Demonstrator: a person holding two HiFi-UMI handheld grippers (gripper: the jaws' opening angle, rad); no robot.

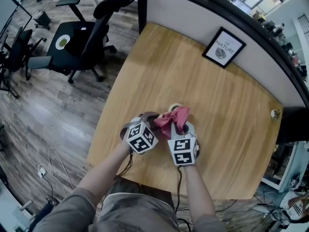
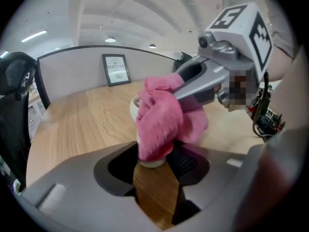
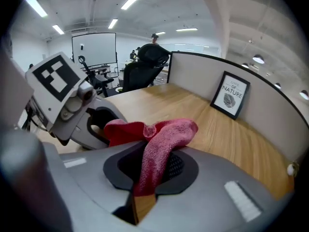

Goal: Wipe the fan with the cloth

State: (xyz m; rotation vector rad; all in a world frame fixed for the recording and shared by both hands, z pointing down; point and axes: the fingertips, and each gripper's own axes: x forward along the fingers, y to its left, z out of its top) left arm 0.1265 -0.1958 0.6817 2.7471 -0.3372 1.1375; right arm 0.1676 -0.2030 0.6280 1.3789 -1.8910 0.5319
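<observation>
A small white fan stands on the wooden table, mostly covered by a pink cloth. In the left gripper view the fan's white base sits between my left gripper's jaws, which close on it, and the pink cloth hangs over its top. My right gripper is shut on the pink cloth, which drapes forward onto the fan. Seen from the head view, the left gripper and right gripper are side by side near the table's front edge.
A framed picture leans against the grey partition at the table's far edge. A black office chair stands on the floor to the left, with cables lying nearer me.
</observation>
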